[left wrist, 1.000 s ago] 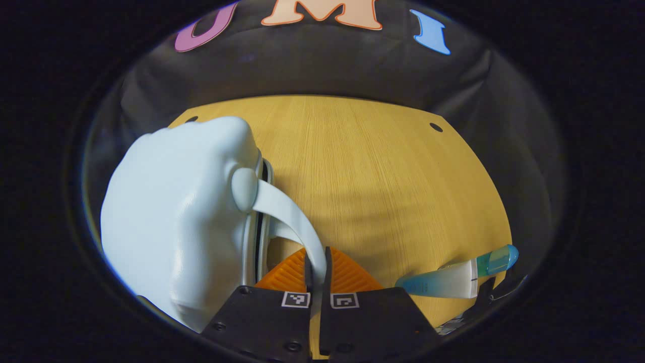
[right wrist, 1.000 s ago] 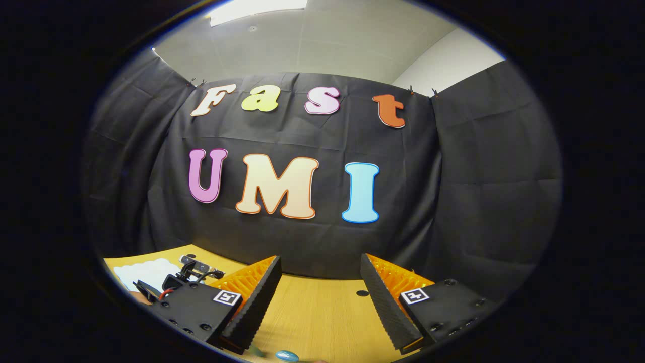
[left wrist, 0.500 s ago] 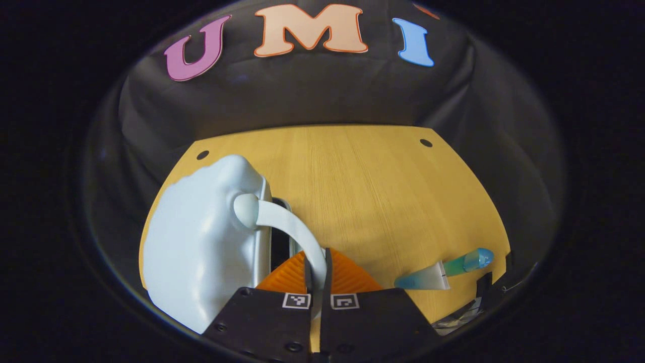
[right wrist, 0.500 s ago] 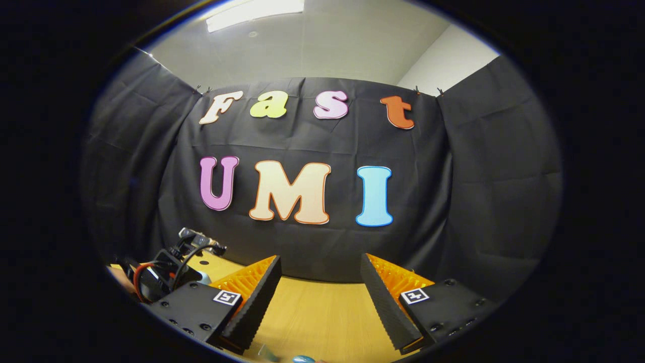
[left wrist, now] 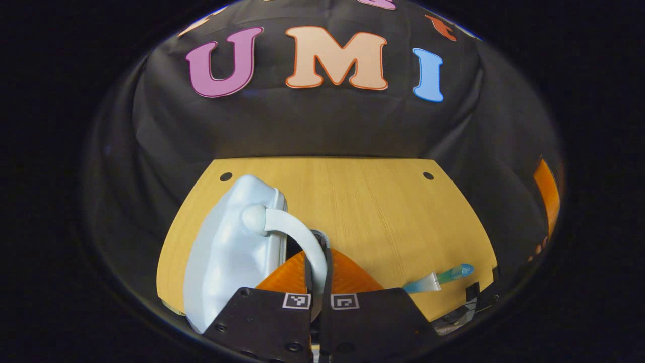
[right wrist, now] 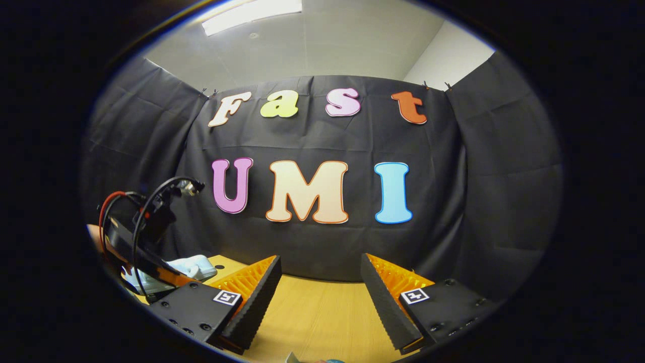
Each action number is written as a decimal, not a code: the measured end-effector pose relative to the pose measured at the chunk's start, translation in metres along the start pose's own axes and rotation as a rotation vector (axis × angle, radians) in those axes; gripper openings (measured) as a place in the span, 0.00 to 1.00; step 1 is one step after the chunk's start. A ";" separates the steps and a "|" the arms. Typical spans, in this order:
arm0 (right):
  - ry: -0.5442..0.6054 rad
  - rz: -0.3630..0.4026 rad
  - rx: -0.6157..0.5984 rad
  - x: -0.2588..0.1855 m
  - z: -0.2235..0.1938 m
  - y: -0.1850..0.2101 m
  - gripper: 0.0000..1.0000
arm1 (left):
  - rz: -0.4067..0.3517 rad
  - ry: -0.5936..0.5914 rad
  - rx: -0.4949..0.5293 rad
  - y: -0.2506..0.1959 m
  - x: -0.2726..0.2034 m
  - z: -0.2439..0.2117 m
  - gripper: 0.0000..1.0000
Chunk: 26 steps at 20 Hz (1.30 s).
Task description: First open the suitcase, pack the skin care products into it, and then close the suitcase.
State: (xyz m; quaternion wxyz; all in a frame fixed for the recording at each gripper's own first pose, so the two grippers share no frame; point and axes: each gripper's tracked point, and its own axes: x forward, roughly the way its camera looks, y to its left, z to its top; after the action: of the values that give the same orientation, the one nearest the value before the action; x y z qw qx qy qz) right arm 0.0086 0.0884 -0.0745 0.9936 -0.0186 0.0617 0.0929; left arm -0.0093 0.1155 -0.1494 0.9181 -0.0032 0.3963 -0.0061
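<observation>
Pale blue and glossy, the one suitcase (left wrist: 227, 257) stands on edge at the left of the wooden desk (left wrist: 373, 217) in the left gripper view, its shell parted from the other half by a dark gap along the seam. One curved handle (left wrist: 292, 234) of the same pale blue arches from a round boss on the shell down to the left gripper (left wrist: 317, 275), whose two fingers are pressed together on the handle's lower end. A square black-and-white marker sits on each of the two finger mounts; these carry a coded pattern, not readable words.

One skin care tube (left wrist: 437, 280) lies flat on the desk near its right front edge, well apart from the suitcase: a white body, a blue-green crimped end and a translucent teal cap pointing right. No writing on it can be made out. Two small dark holes mark the far corners of the desk.

In the right gripper view the right gripper (right wrist: 318, 302) hangs above the desk with its two fingers spread wide and nothing between them, again with one marker on each mount. At the left of that view, the suitcase's pale shell shows beneath the other gripper's body with its red and black cables.
</observation>
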 end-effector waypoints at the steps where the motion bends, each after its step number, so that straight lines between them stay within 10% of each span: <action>1: 0.000 0.004 0.002 0.001 0.000 0.004 0.99 | 0.002 -0.012 -0.001 0.008 -0.005 0.006 0.00; 26: 0.014 0.035 -0.037 0.049 -0.014 0.135 0.99 | 0.197 -0.164 -0.066 0.290 -0.049 0.036 0.00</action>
State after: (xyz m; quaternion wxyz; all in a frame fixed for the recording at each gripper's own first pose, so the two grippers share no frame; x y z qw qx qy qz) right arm 0.0298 0.2298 -0.0980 0.9909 -0.0366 0.0673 0.1111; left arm -0.0142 0.4065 -0.0928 0.9430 0.0047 0.3181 0.0973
